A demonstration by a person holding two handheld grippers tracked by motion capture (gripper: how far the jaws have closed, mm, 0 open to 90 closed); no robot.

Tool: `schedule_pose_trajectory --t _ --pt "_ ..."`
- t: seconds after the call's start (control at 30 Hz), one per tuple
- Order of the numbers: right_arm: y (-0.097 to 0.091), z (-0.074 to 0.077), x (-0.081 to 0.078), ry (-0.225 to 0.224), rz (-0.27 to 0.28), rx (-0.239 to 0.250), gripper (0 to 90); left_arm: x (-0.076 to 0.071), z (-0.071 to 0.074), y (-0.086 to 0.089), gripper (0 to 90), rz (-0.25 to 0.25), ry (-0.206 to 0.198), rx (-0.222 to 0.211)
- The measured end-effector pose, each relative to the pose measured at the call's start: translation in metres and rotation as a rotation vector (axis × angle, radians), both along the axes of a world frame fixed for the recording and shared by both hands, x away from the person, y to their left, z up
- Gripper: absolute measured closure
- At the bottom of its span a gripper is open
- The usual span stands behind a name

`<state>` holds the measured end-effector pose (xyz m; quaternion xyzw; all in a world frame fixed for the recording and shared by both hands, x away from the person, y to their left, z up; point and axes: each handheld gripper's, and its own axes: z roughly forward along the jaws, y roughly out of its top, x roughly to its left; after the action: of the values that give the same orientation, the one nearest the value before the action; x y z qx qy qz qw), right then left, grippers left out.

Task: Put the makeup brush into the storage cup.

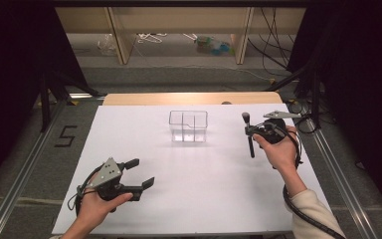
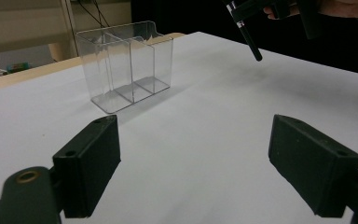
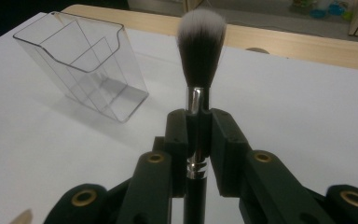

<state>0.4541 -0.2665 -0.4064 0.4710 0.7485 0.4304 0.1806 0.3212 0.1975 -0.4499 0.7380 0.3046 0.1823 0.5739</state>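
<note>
A clear plastic organizer (image 1: 188, 126) with several compartments stands upright at the back middle of the white table (image 1: 204, 194). At the right, my right gripper (image 1: 251, 131) is shut on a black makeup brush (image 1: 250, 144), held above the table with its bristles up. The right gripper view has its jaws (image 3: 199, 135) clamped on the brush (image 3: 200, 42) at the silver ferrule, with the organizer (image 3: 84, 65) to the upper left. My left gripper (image 1: 141, 173) is held open near the front left, nothing between its pads. From the left gripper (image 2: 200, 163), the organizer (image 2: 130, 65) stands ahead and the brush (image 2: 249, 39) hangs at top right.
A wooden board edge (image 1: 189, 98) runs behind the white table. Metal rails flank both sides, and a "5" mark (image 1: 65, 135) is on the floor at the left. Wooden shelf legs and cables lie beyond. White surface spreads between the grippers and the organizer.
</note>
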Motion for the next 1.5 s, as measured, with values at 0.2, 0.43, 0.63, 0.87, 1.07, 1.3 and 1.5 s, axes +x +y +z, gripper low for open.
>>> schedule_pose_trajectory --t 0.2,0.43,0.63,0.87,1.07,1.3,1.5 --pt "0.002 0.001 -0.001 -0.012 0.003 0.001 78.5 0.000 0.000 0.000 16.4 0.000 -0.001 0.000" --pt "0.002 0.002 -0.001 -0.026 0.009 0.002 78.5 0.000 0.000 0.000 16.4 -0.004 -0.006 0.003" --pt "0.004 0.005 -0.002 -0.033 0.000 -0.015 78.5 0.001 0.000 0.000 16.4 -0.010 -0.008 -0.001" --pt "0.007 0.006 -0.002 -0.057 0.011 -0.023 78.5 0.001 0.000 0.000 16.4 -0.010 -0.009 0.000" --pt "0.009 0.005 -0.001 -0.075 0.022 -0.012 78.4 0.001 -0.001 -0.001 16.4 -0.007 -0.002 -0.004" --pt "0.011 0.006 -0.001 -0.085 0.028 -0.016 78.5 0.001 -0.001 -0.001 16.4 -0.006 -0.002 -0.004" --pt "0.015 0.007 0.000 -0.099 0.031 -0.017 78.5 0.000 0.000 0.000 16.4 -0.001 -0.001 0.007"
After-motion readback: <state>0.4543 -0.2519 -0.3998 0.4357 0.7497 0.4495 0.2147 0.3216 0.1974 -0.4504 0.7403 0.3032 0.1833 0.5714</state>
